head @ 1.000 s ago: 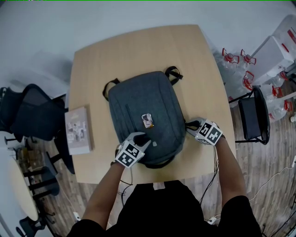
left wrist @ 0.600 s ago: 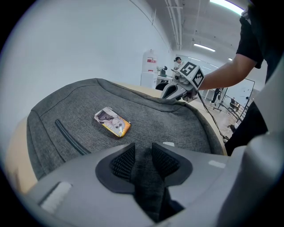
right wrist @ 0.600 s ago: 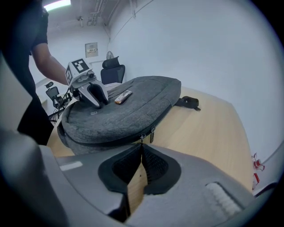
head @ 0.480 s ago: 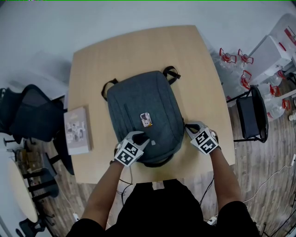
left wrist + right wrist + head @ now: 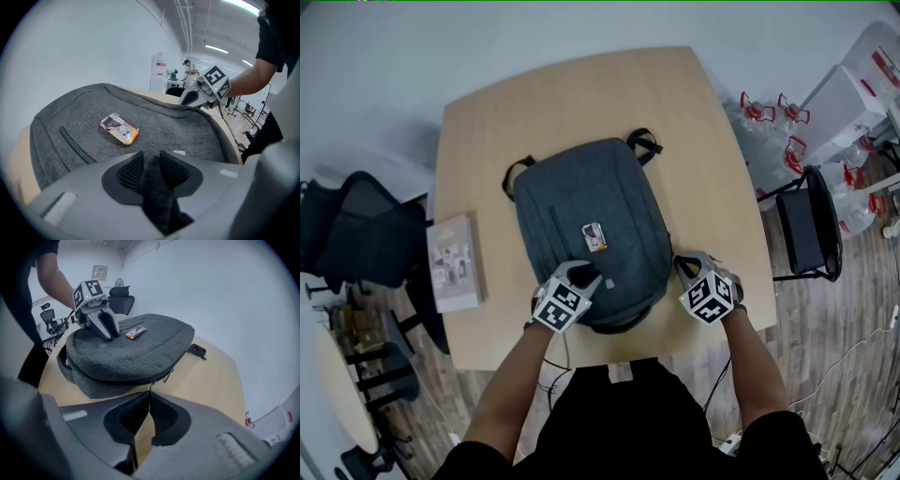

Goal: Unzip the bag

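A grey backpack (image 5: 591, 220) lies flat on the wooden table (image 5: 581, 94), with a small orange-edged tag (image 5: 594, 236) on top. My left gripper (image 5: 584, 277) sits on the bag's near end, shut on a pinched fold of its grey fabric (image 5: 151, 164). My right gripper (image 5: 682, 266) is at the bag's right side, by its near corner. Its jaws are shut on a small metal zipper pull (image 5: 150, 388) at the zipper line. A second pull (image 5: 169, 375) hangs just beyond it. The zipper (image 5: 140, 379) looks closed along this side.
A book (image 5: 455, 262) lies on the table's left edge. Black office chairs (image 5: 356, 230) stand to the left and one chair (image 5: 811, 220) to the right. Water bottles (image 5: 769, 122) sit on the floor at the right. Bag straps (image 5: 643, 146) stick out at the far end.
My right gripper has drawn in to the bag's near right corner, a little toward the person. The left gripper has kept its hold on the fabric.
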Action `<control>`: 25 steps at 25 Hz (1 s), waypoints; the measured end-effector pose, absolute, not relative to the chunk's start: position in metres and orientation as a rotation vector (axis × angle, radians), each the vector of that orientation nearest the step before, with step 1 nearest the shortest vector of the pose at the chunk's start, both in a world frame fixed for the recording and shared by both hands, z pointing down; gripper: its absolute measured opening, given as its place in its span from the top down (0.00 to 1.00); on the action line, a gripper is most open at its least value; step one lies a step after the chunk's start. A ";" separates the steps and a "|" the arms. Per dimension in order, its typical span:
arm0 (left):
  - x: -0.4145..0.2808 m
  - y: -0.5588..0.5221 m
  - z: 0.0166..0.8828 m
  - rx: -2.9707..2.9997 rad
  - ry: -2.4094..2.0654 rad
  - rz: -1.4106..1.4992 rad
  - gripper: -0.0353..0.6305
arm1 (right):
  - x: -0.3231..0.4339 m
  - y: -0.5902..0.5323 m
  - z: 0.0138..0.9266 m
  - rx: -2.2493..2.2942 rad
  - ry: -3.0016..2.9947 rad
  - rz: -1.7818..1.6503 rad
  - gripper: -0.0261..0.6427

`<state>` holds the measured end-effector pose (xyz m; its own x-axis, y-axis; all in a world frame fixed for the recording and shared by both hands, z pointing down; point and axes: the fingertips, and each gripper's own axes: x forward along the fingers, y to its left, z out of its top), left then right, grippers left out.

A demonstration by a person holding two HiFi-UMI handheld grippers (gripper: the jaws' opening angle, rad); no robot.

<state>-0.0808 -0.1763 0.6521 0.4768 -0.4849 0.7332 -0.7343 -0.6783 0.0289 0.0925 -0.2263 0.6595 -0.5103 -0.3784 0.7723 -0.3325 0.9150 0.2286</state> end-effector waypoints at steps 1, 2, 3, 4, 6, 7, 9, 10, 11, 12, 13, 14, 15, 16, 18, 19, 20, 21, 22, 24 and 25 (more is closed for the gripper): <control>-0.081 -0.177 0.652 2.387 -1.032 1.025 0.76 | 0.093 -0.222 0.659 0.504 -2.143 -0.065 0.94; -0.082 -0.178 0.652 2.384 -1.037 1.023 0.76 | 0.093 -0.217 0.659 0.501 -2.139 -0.068 0.94; -0.082 -0.178 0.652 2.379 -1.042 1.020 0.76 | 0.094 -0.212 0.658 0.496 -2.136 -0.071 0.94; -0.082 -0.179 0.652 2.374 -1.048 1.018 0.76 | 0.094 -0.206 0.658 0.491 -2.133 -0.073 0.94; -0.083 -0.180 0.652 2.363 -1.058 1.016 0.76 | 0.095 -0.195 0.657 0.485 -2.132 -0.073 0.94; -0.083 -0.180 0.652 2.357 -1.064 1.014 0.77 | 0.095 -0.190 0.656 0.485 -2.130 -0.073 0.94; -0.082 -0.183 0.652 2.343 -1.078 1.000 0.78 | 0.095 -0.182 0.654 0.489 -2.126 -0.070 0.94; -0.082 -0.185 0.651 2.335 -1.086 0.991 0.78 | 0.095 -0.179 0.653 0.491 -2.123 -0.067 0.94; -0.081 -0.186 0.651 2.327 -1.095 0.981 0.78 | 0.095 -0.175 0.653 0.491 -2.119 -0.065 0.94; -0.079 -0.187 0.651 2.318 -1.105 0.974 0.79 | 0.095 -0.170 0.653 0.489 -2.117 -0.063 0.94; -0.078 -0.189 0.651 2.311 -1.117 0.970 0.79 | 0.095 -0.166 0.652 0.487 -2.115 -0.060 0.94; -0.076 -0.190 0.651 2.306 -1.131 0.969 0.79 | 0.095 -0.162 0.652 0.486 -2.116 -0.055 0.94; -0.075 -0.192 0.651 2.302 -1.146 0.968 0.79 | 0.095 -0.158 0.651 0.486 -2.117 -0.050 0.94; -0.073 -0.194 0.651 2.297 -1.162 0.964 0.79 | 0.094 -0.153 0.650 0.484 -2.120 -0.046 0.94; -0.070 -0.198 0.651 2.279 -1.194 0.949 0.80 | 0.089 -0.143 0.649 0.478 -2.126 -0.043 0.94; -0.068 -0.201 0.650 2.268 -1.209 0.939 0.80 | 0.087 -0.138 0.647 0.479 -2.129 -0.041 0.94; -0.066 -0.203 0.650 2.257 -1.223 0.930 0.80 | 0.085 -0.134 0.645 0.483 -2.131 -0.037 0.94; -0.064 -0.205 0.650 2.247 -1.237 0.924 0.80 | 0.084 -0.130 0.644 0.492 -2.131 -0.032 0.94; -0.063 -0.207 0.650 2.237 -1.250 0.921 0.80 | 0.084 -0.128 0.642 0.505 -2.127 -0.026 0.94; -0.059 -0.211 0.650 2.219 -1.276 0.915 0.80 | 0.085 -0.127 0.640 0.531 -2.118 -0.012 0.94; -0.057 -0.212 0.650 2.209 -1.289 0.909 0.80 | 0.086 -0.127 0.639 0.542 -2.113 -0.007 0.94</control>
<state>-0.0572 -0.2125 0.6495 0.3554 -0.5993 0.7173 -0.8769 -0.4795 0.0339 0.0861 -0.1271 0.6392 -0.4761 -0.3810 0.7925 -0.3756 0.9030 0.2085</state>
